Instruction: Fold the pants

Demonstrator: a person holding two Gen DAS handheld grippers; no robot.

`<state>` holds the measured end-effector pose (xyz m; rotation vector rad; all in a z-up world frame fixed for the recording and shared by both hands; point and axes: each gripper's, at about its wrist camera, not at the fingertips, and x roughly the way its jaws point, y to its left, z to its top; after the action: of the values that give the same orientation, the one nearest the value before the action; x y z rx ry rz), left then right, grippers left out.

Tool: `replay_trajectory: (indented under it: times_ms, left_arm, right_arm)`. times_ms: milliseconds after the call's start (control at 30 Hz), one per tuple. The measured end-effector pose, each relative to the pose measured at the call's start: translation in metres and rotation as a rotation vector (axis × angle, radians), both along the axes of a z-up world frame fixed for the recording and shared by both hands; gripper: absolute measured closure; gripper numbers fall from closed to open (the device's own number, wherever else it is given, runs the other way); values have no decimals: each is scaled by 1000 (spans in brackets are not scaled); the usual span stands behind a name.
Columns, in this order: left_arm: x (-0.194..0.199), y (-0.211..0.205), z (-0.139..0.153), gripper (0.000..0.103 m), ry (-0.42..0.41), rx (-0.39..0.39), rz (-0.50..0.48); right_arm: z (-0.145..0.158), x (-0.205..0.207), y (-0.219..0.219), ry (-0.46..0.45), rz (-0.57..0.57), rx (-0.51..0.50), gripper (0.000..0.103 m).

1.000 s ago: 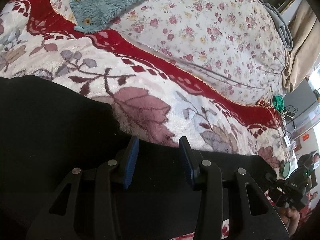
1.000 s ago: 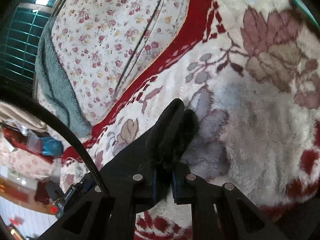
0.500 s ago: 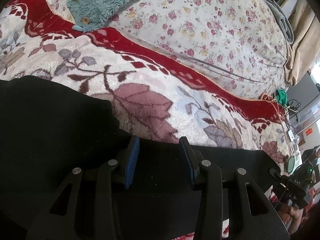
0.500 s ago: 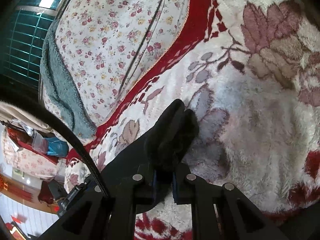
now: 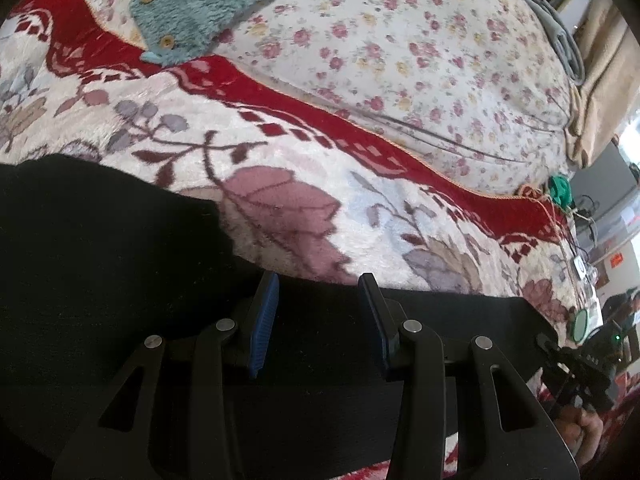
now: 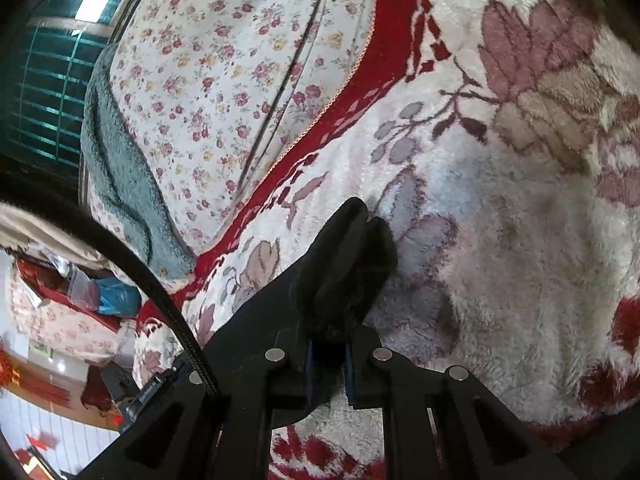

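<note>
Blanket [image 5: 280, 184], plush and leaf-patterned, covers the bed. Black pants [image 5: 100, 264] lie on it from nine to five o'clock. Left gripper [image 5: 316, 312] hangs parted over the fabric. Right gripper [image 6: 326, 356] pinches a bunched pants corner.

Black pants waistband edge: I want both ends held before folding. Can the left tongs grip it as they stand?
Probably yes: the left tongs stand open over the black fabric pants, nothing between.

Soft, even daylight fills both views, with faint shadows. The black pants [image 5: 100, 264] show no detail. Fisheye bending curves the bed [image 6: 500, 240] toward dark corners.
</note>
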<state>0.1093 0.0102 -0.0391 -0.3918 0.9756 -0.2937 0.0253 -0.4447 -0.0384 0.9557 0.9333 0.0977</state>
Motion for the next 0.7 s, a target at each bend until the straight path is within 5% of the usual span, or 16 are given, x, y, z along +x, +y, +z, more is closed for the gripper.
replay_trajectory:
  times_ms: [200, 333, 533, 700]
  left_arm:
    - [3, -44, 15, 62, -15, 39, -190]
    - [27, -115, 38, 62, -15, 124, -397]
    - [60, -257, 78, 60, -31, 217, -998]
    - [68, -323, 53, 55, 36, 386, -1295]
  right_arm:
    - [-3, -6, 3, 2, -36, -22, 92]
    - [-3, -6, 4, 10, -42, -30, 92]
    - [-6, -11, 3, 17, -53, -32, 92]
    - [-7, -14, 1, 4, -54, -35, 92]
